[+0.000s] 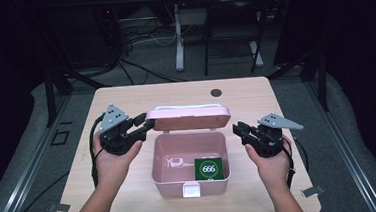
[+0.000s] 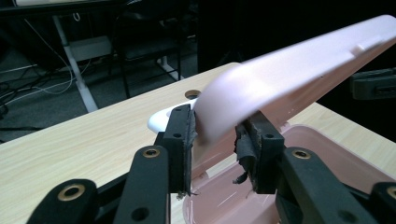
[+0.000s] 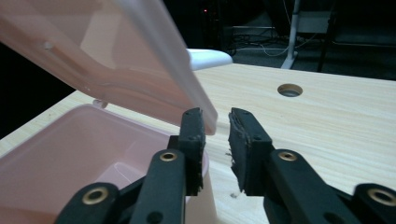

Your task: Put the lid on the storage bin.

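Note:
A pink box (image 1: 161,160) stands at the table's middle with its lid (image 1: 189,120) raised and tilted back. My left gripper (image 1: 145,126) is shut on the lid's left corner; in the left gripper view both pads (image 2: 189,133) press the lid (image 2: 289,70) above the box (image 2: 327,158). My right gripper (image 1: 238,130) stands open at the box's right side. In the right gripper view the lid's (image 3: 107,51) near corner hangs in my right gripper's (image 3: 215,116) gap, with one pad (image 3: 240,140) clear of it. A green card marked 666 (image 1: 208,168) lies inside the box.
A white latch (image 1: 191,190) is on the box's front wall and a white handle (image 1: 186,106) on the lid's far edge. The wooden table (image 1: 125,103) has a round hole (image 1: 216,92) at the back. Desk legs and cables fill the dark floor beyond.

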The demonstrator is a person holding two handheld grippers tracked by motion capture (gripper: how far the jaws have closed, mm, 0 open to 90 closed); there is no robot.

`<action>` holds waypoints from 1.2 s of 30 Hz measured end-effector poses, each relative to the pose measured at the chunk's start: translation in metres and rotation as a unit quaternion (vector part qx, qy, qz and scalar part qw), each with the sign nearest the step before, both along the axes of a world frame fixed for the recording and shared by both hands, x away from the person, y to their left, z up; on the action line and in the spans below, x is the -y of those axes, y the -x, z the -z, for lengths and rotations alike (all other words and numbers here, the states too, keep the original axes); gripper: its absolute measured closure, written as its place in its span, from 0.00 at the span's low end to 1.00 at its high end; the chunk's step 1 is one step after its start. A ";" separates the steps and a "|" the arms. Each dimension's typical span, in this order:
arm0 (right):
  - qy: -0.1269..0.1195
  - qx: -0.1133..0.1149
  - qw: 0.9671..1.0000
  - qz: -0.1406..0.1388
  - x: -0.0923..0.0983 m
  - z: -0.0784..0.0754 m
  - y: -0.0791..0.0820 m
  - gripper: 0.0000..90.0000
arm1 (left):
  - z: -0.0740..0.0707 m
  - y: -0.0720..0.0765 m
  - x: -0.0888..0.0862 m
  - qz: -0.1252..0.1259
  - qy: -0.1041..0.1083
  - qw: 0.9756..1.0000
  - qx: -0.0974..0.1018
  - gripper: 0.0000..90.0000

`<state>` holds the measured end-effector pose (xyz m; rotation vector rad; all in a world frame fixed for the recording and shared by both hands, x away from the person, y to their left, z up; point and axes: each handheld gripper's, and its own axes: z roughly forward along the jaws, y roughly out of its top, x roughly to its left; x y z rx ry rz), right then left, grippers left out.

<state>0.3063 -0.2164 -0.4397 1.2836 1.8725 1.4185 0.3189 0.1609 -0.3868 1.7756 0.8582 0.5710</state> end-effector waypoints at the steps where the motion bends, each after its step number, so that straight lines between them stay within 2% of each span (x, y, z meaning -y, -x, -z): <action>1: 0.000 -0.002 1.000 0.002 0.001 0.001 0.000 0.81 | 0.000 0.001 0.000 -0.001 -0.005 1.000 0.001 0.73; 13: 0.001 -0.001 1.000 0.015 0.007 0.002 -0.001 0.74 | 0.004 0.013 -0.001 0.006 -0.003 1.000 0.002 0.70; 23: 0.001 -0.004 1.000 0.020 0.010 0.003 -0.002 0.66 | 0.011 0.023 -0.005 0.019 -0.004 1.000 -0.004 0.67; 36: 0.004 -0.014 1.000 0.020 0.010 0.009 -0.005 0.65 | 0.019 0.032 -0.009 0.029 -0.009 0.999 -0.009 0.69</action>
